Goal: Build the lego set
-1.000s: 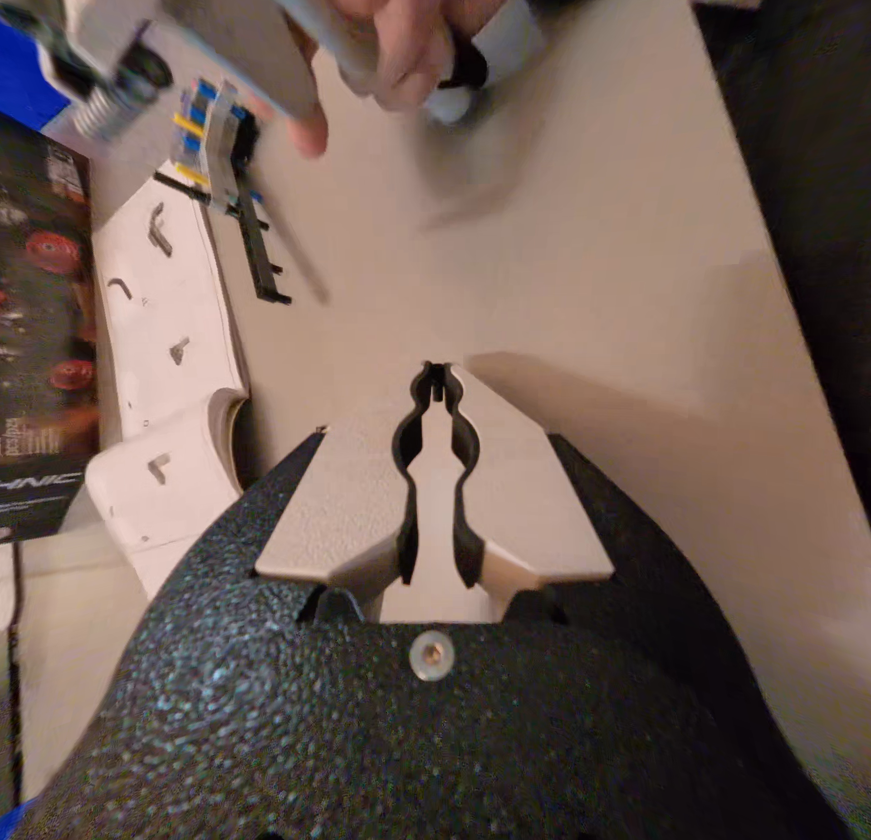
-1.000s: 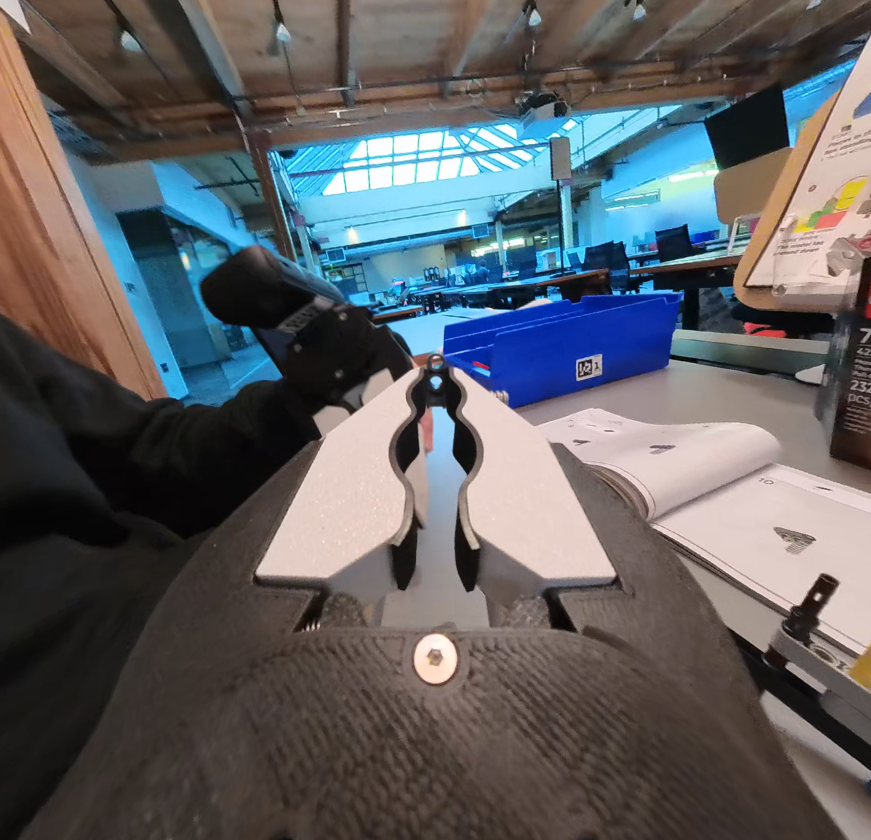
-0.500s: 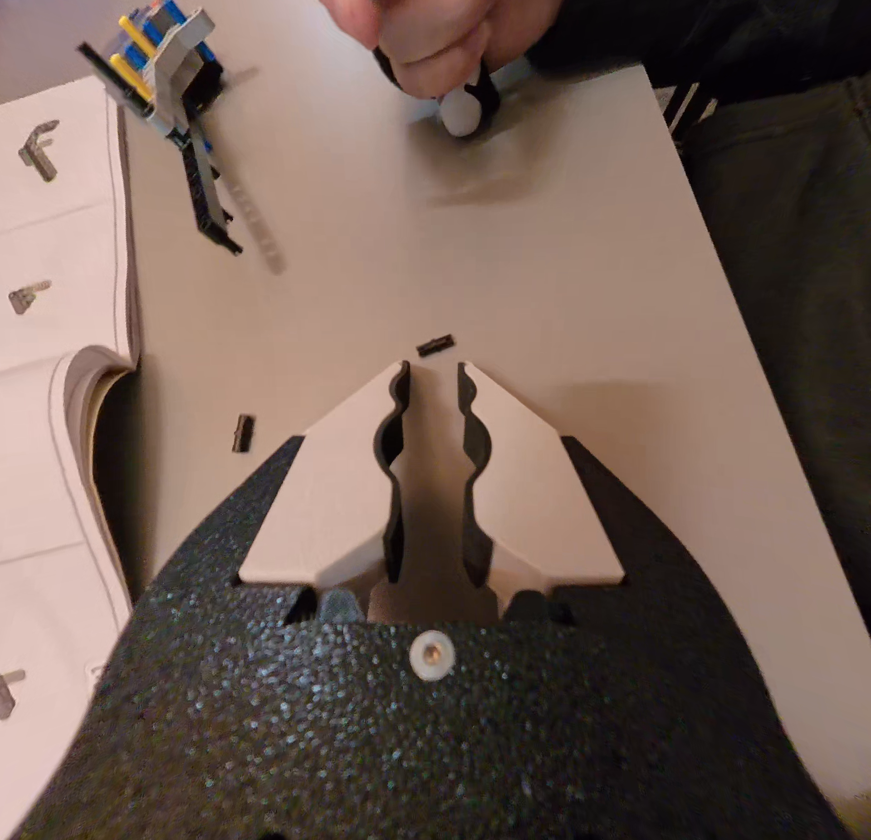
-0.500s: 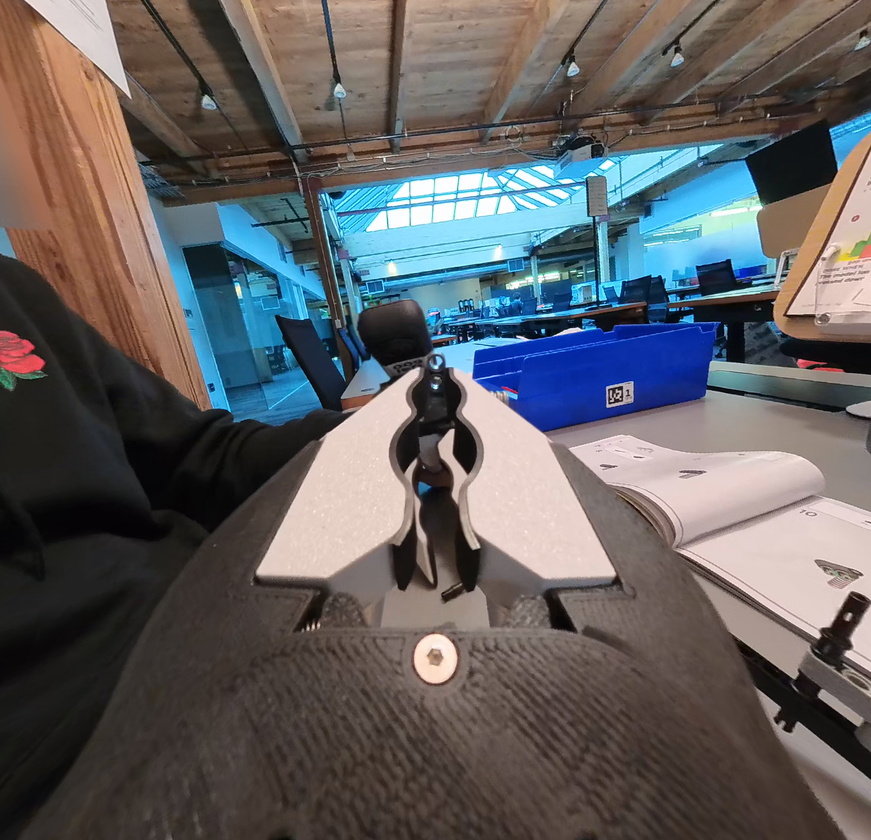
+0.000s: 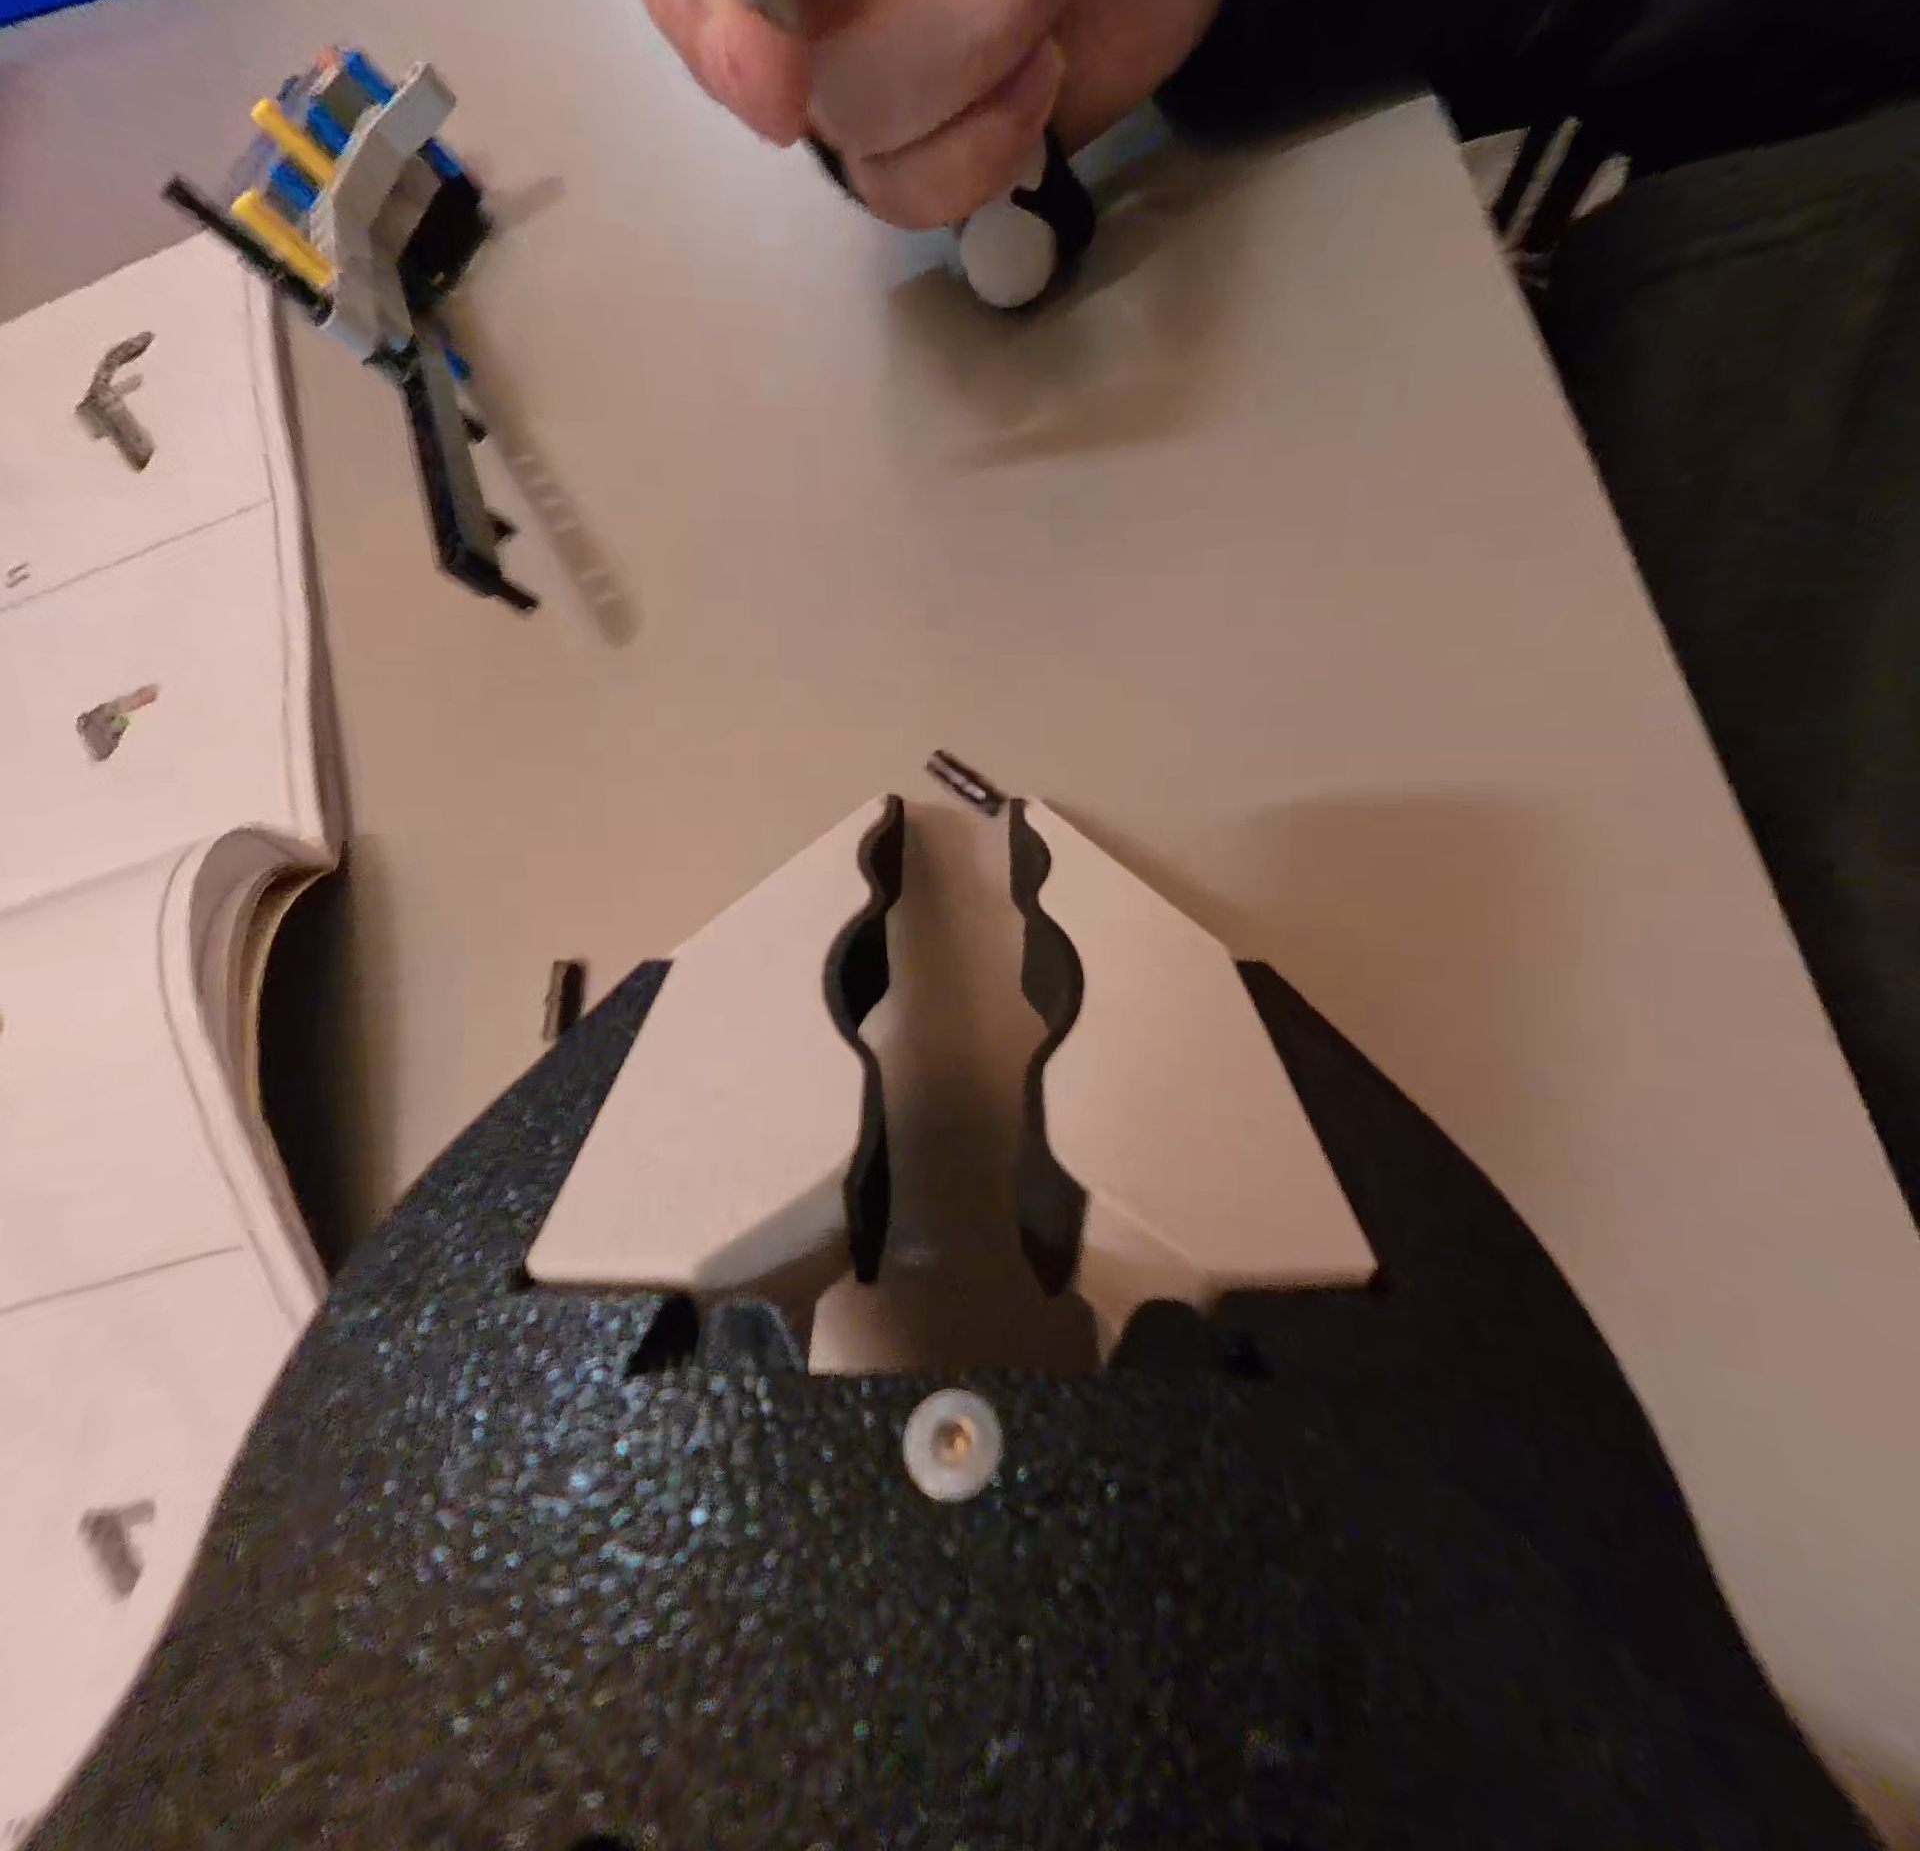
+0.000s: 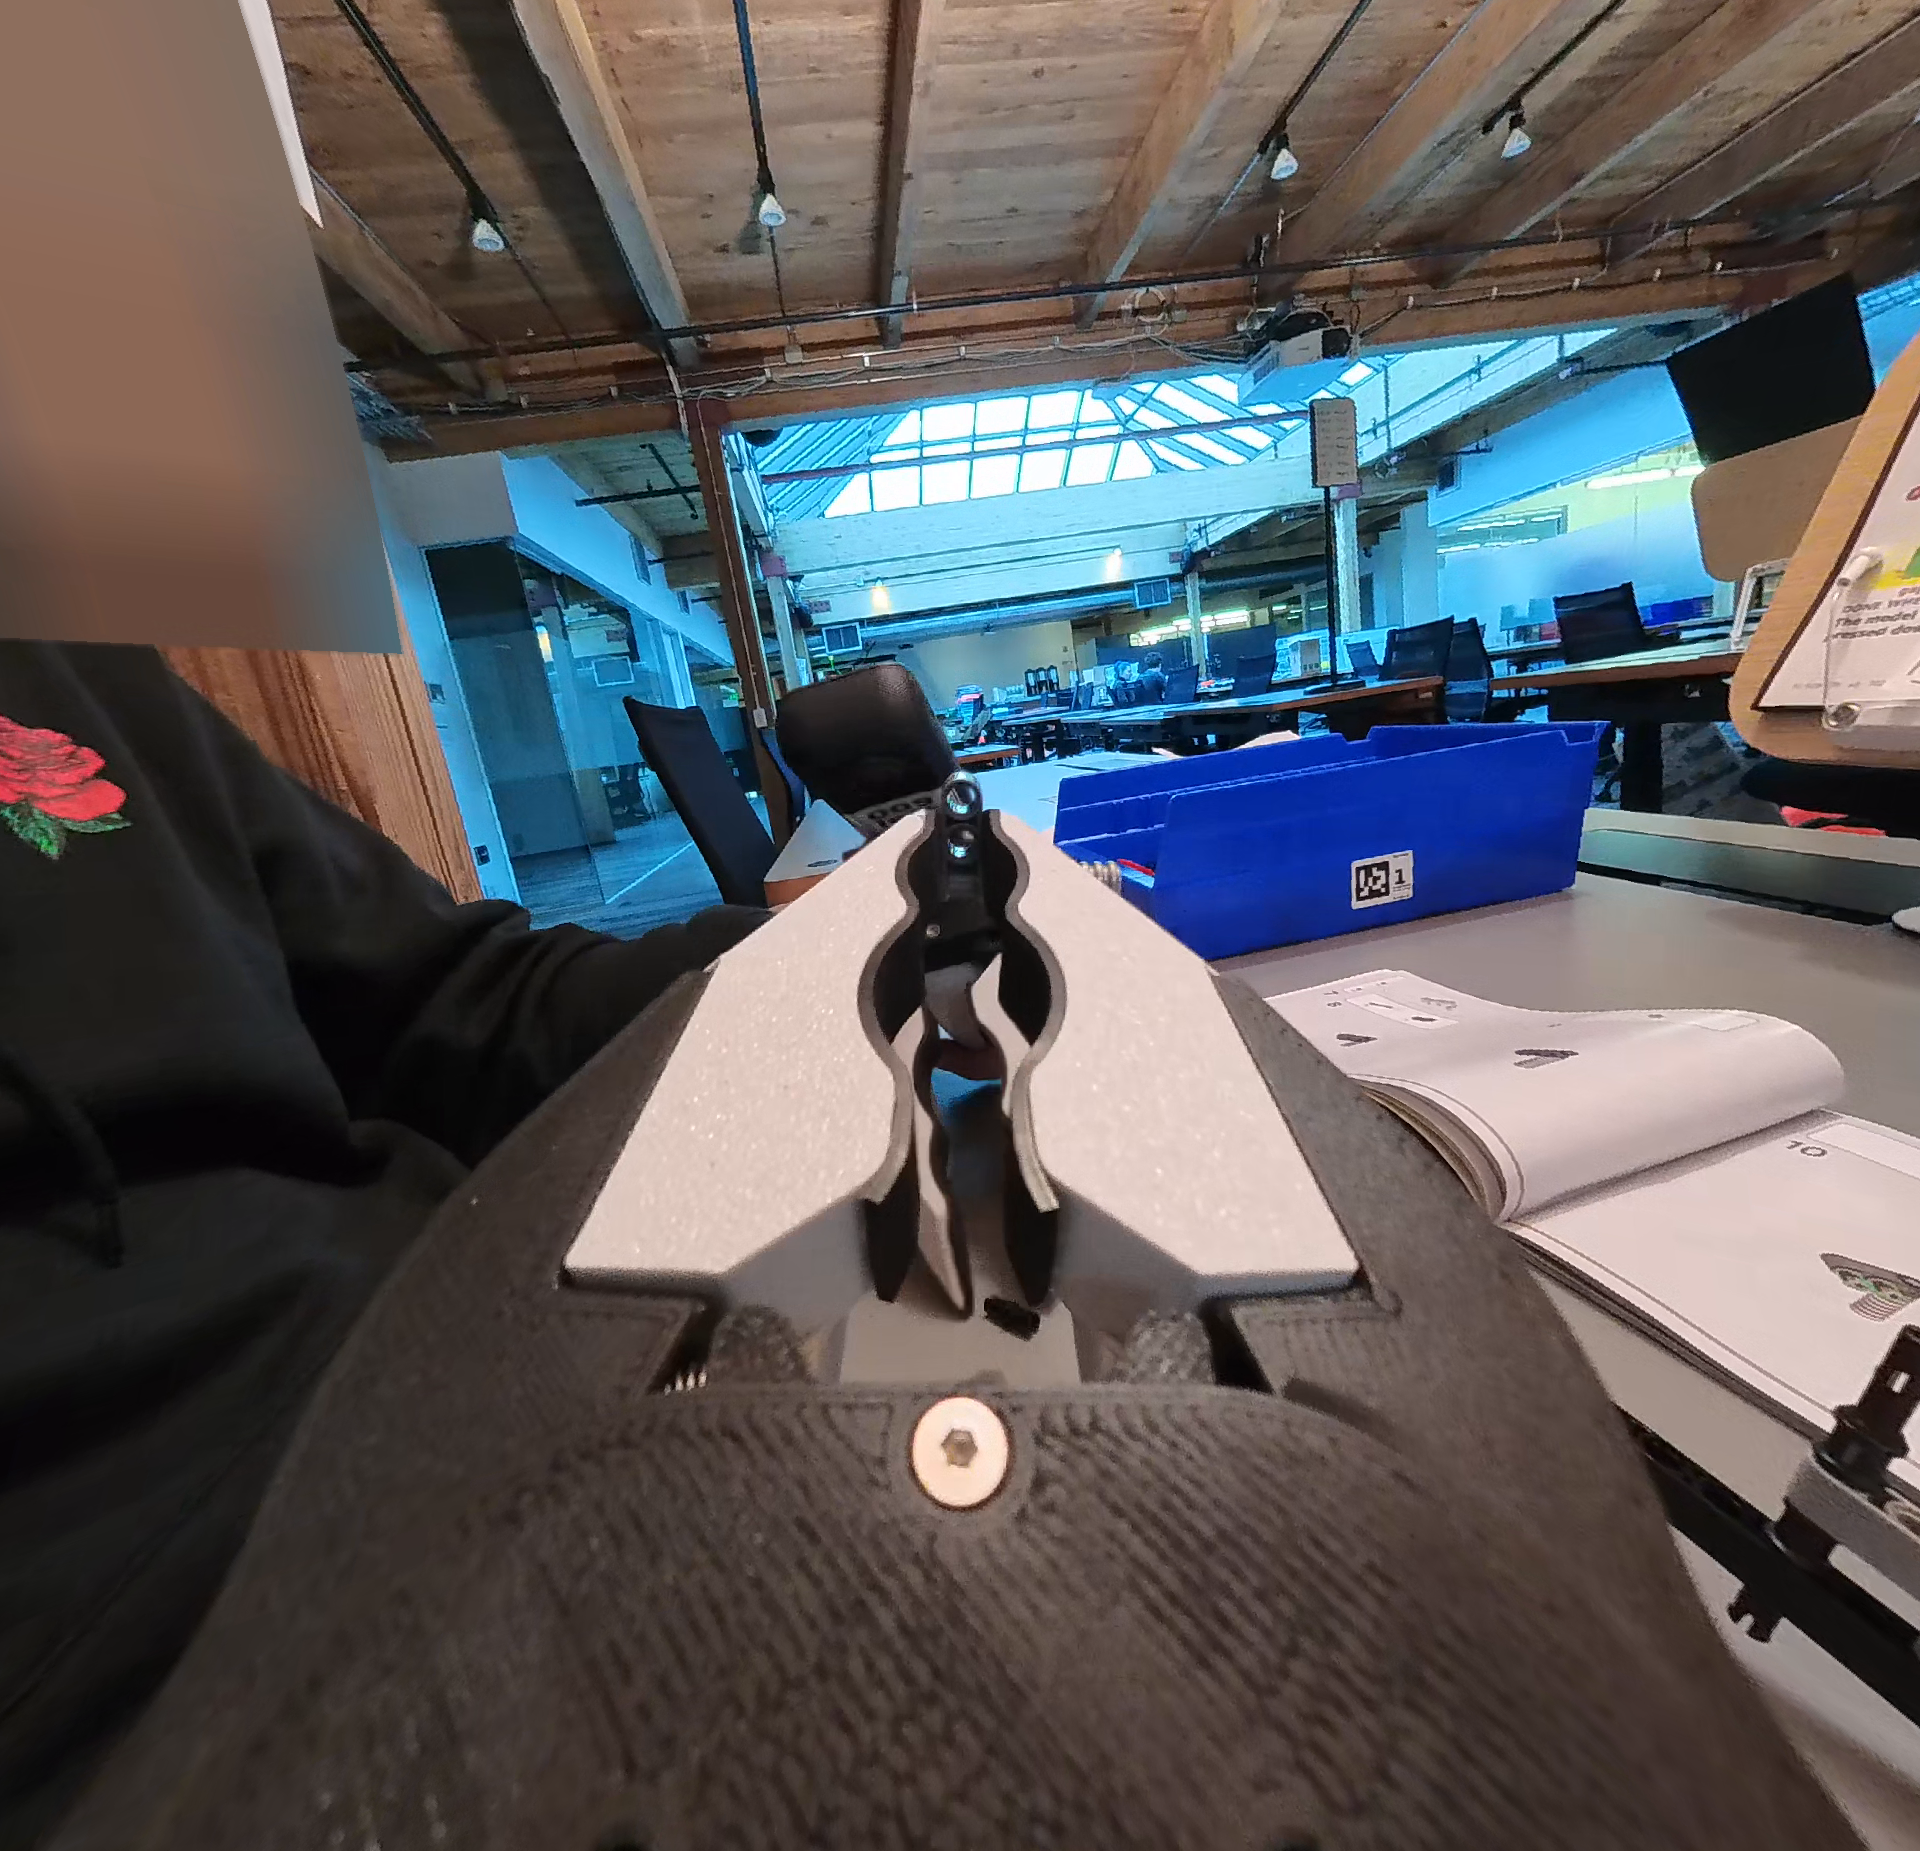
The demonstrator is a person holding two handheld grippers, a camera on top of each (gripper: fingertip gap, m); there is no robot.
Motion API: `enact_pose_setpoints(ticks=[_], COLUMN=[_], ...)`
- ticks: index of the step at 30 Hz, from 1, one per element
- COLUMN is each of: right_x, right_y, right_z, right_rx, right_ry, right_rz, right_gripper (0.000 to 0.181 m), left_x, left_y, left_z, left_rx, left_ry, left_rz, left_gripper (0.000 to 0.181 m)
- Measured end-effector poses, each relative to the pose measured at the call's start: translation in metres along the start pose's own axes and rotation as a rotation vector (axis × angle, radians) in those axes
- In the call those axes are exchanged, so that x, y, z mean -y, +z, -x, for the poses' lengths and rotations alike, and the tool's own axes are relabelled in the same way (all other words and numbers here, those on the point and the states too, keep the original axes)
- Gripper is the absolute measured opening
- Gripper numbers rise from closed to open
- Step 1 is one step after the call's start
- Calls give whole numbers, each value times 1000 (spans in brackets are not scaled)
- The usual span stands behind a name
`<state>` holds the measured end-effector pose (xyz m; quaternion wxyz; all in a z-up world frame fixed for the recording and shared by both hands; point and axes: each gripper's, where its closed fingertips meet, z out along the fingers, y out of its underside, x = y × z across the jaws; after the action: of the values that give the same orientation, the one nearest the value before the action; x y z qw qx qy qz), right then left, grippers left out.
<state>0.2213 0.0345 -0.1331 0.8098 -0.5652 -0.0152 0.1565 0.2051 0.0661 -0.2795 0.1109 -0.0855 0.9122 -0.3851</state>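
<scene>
In the left wrist view my left gripper (image 5: 953, 809) is open and empty, low over the beige table (image 5: 1195, 606). A small black pin (image 5: 966, 793) lies on the table right at its fingertips. A second black pin (image 5: 564, 996) lies to the left beside the gripper body. The partly built lego model (image 5: 364, 212), grey with blue and yellow pins and a long black beam, lies at the far left; it also shows in the right wrist view (image 6: 1860, 1479). My right gripper (image 6: 956, 830) is shut on a small black lego piece (image 6: 958, 847) with holes, held up off the table.
An open instruction booklet (image 5: 135, 762) lies along the left; it also shows in the right wrist view (image 6: 1558, 1074). A loose grey beam (image 5: 577, 544) lies beside the model. A blue bin (image 6: 1330, 845) stands at the back. A hand (image 5: 914, 66) grips the other gripper. The table edge (image 5: 1662, 658) runs along the right.
My left gripper opened and let go of the small black pin, which now lies on the table at its tips. The right gripper stayed shut on its black piece and tilted slightly.
</scene>
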Motion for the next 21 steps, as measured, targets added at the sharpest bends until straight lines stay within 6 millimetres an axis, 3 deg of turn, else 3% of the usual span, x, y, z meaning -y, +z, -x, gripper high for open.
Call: enact_pose_setpoints(ticks=[1, 8, 21], right_x=[0, 2, -1], right_y=[0, -1, 0], right_z=[0, 0, 2], right_rx=[1, 1, 14], right_ry=[1, 2, -2], right_rz=[0, -13, 2], right_gripper=[5, 4, 5], left_x=[-2, 4, -4], left_y=[-2, -4, 0], left_z=[4, 3, 11], left_rx=[32, 110, 111], left_ry=[-20, -242, -260], left_rz=[17, 96, 5], left_gripper=[18, 18, 3])
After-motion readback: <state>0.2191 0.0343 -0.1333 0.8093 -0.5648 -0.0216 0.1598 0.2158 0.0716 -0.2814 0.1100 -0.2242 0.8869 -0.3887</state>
